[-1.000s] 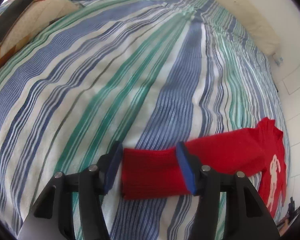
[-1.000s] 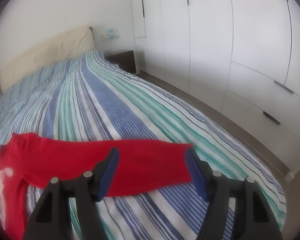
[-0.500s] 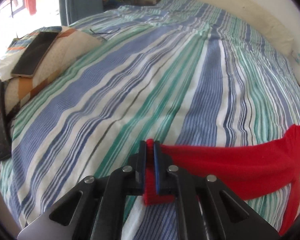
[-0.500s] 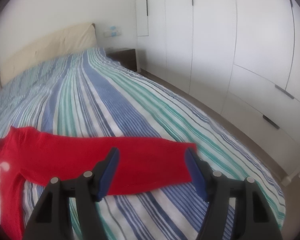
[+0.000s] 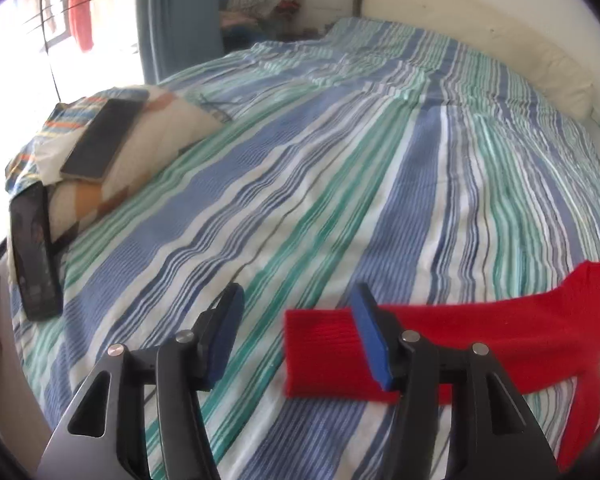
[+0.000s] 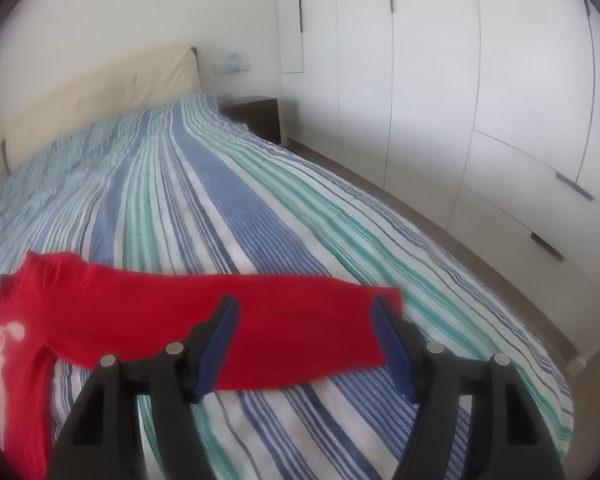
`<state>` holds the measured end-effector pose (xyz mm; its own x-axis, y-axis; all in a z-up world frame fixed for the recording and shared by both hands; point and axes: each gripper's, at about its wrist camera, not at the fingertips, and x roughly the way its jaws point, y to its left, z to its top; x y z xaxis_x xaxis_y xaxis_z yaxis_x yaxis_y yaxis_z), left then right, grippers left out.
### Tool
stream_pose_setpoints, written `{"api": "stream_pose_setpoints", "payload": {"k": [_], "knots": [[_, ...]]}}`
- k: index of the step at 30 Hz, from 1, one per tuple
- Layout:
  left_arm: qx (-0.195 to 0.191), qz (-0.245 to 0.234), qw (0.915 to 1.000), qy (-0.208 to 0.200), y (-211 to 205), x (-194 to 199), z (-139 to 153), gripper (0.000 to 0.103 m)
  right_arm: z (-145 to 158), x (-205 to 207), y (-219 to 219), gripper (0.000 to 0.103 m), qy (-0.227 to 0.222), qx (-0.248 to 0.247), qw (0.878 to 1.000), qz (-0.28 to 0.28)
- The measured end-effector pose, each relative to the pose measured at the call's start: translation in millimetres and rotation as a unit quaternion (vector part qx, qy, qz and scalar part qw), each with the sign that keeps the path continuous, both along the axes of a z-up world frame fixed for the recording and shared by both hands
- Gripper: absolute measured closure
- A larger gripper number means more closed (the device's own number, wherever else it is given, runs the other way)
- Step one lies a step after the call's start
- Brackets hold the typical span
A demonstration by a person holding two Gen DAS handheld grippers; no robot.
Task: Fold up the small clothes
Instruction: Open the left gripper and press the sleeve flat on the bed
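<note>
A small red sweater (image 5: 460, 344) with a white print lies flat on the striped bedspread (image 5: 300, 160), both sleeves spread sideways. My left gripper (image 5: 296, 304) hovers over the left sleeve's cuff (image 5: 320, 356). Its jaws are opening, and the cuff lies under the right blue pad without being pressed. In the right wrist view the other sleeve (image 6: 300, 332) stretches across the bed. My right gripper (image 6: 304, 308) stands open above that sleeve's end, pads wide on either side and not touching the cloth. The sweater's body runs out of both views at the bottom.
A patterned pillow (image 5: 140, 160) at the left bed edge carries a phone (image 5: 100, 140); a second dark phone (image 5: 34, 256) leans beside it. A cream headboard (image 6: 100, 88), a dark nightstand (image 6: 256, 116) and white wardrobes (image 6: 460, 100) border the bed.
My left gripper pinched the cuff shut half a second ago, then let it go, opened and lifted back with its view tilted up. The right gripper and its sleeve stayed put.
</note>
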<state>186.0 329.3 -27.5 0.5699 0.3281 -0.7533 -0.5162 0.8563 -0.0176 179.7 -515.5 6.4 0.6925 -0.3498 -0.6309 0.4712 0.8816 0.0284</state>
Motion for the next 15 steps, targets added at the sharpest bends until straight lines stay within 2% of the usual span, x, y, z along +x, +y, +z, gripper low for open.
{"api": "stream_pose_setpoints", "payload": {"k": [3, 5, 6, 7, 8, 9, 10, 11, 13, 14, 15], "knots": [[-0.027, -0.078, 0.9965, -0.014, -34.1, 10.6, 13.5, 0.045, 0.1, 1.5, 2.7, 0.035, 0.001, -0.003, 1.0, 0.003], [-0.046, -0.123, 0.9913, -0.003, -60.3, 19.3, 5.5, 0.044, -0.4, 2.3, 4.2, 0.035, 0.002, -0.003, 1.0, 0.005], [-0.048, -0.137, 0.9892, 0.019, -71.3, 24.4, -5.6, 0.043, -0.7, 2.7, 4.8, 0.035, 0.002, -0.003, 1.0, 0.006], [-0.037, -0.136, 0.9883, 0.058, -79.1, 30.1, -22.8, 0.043, -0.9, 2.4, 5.3, 0.035, 0.002, -0.002, 1.0, 0.007], [-0.015, -0.119, 0.9862, 0.114, -82.1, 36.1, -44.1, 0.046, -1.1, 1.8, 5.3, 0.035, 0.002, -0.001, 1.0, 0.008], [-0.002, -0.093, 0.9801, 0.175, -81.0, 38.5, -65.6, 0.057, -0.9, 0.6, 5.3, 0.035, 0.001, 0.0, 1.0, 0.008], [-0.017, -0.078, 0.9795, 0.185, -73.6, 34.4, -74.9, 0.057, -0.6, -0.6, 5.0, 0.035, 0.0, 0.001, 1.0, 0.008], [-0.029, -0.071, 0.9827, 0.169, -67.9, 28.5, -69.5, 0.057, -0.2, -2.1, 4.8, 0.035, -0.001, 0.003, 1.0, 0.008], [-0.041, -0.063, 0.9829, 0.168, -63.5, 22.3, -53.6, 0.057, 0.3, -4.8, 2.5, 0.035, -0.003, 0.006, 1.0, 0.007], [-0.047, -0.073, 0.984, 0.155, -64.5, 19.0, -42.8, 0.058, 0.8, -5.0, 1.0, 0.035, -0.004, 0.007, 1.0, 0.006], [-0.047, -0.086, 0.9855, 0.139, -67.6, 16.5, -30.9, 0.054, 1.2, -5.5, 0.0, 0.035, -0.005, 0.007, 1.0, 0.005]]}}
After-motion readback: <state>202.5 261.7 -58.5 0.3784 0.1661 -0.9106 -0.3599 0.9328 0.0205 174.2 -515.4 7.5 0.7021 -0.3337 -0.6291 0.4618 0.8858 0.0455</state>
